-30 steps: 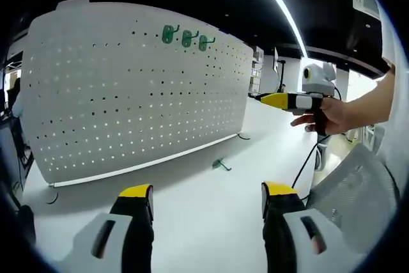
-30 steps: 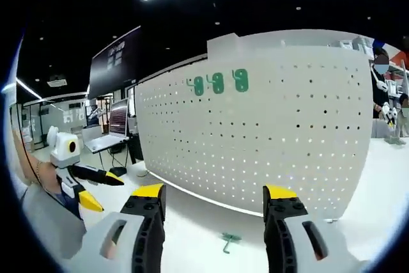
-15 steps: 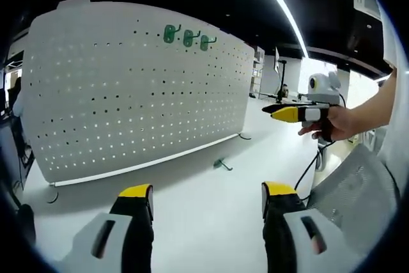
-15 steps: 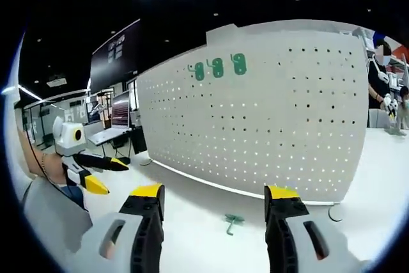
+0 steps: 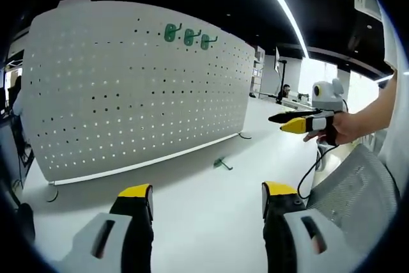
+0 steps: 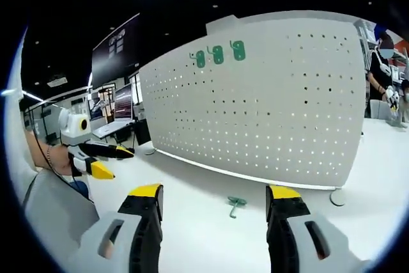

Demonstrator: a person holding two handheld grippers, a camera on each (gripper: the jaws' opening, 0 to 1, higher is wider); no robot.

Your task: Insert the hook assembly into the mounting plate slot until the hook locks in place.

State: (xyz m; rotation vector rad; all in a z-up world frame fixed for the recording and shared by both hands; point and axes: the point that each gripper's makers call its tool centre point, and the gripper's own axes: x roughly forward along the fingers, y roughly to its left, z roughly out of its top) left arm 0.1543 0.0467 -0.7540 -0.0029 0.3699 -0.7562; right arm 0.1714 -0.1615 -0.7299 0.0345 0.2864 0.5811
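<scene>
A white perforated metal board (image 5: pixel 137 87) stands upright on the smooth white table (image 5: pixel 211 202), three green plastic hooks (image 5: pixel 186 35) fixed near its top edge. A loose green hook (image 5: pixel 221 163) lies flat on the table before the board, at lower centre of both views; its shape is too small to make out. The left gripper (image 5: pixel 208 191) and right gripper (image 6: pixel 216 190) both gape wide, holding nothing. A hand (image 5: pixel 335 129) at the right edge holds the right gripper.

hook (image 5: pixel 221 163) on table (image 5: pixel 211 209), before pegboard (image 5: pixel 128 94)
</scene>
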